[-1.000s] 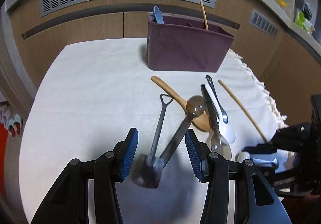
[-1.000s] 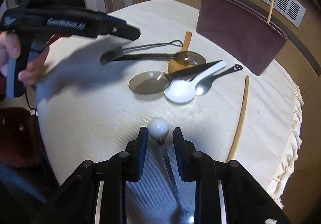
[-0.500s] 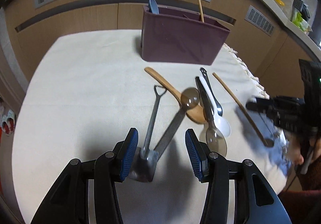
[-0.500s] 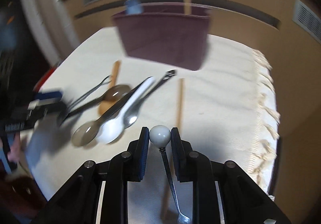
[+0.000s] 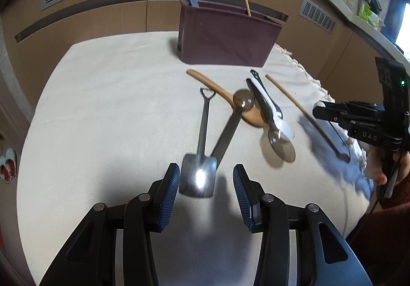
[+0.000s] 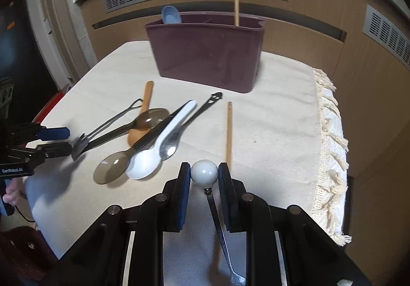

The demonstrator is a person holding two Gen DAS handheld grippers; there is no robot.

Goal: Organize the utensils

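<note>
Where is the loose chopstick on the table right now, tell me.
In the right wrist view the loose chopstick lies flat on the cloth, just ahead of the right gripper, right of the white spoon and in front of the maroon holder.

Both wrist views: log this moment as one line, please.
right gripper: shut on ball-handled fork | left gripper: open around shovel spoon | holder: blue spoon, chopstick

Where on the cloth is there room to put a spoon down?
Bare cloth lies left of the shovel-shaped spoon, and more between the lone chopstick and the fringe. The spoon pile before the purple holder is crowded.
</note>
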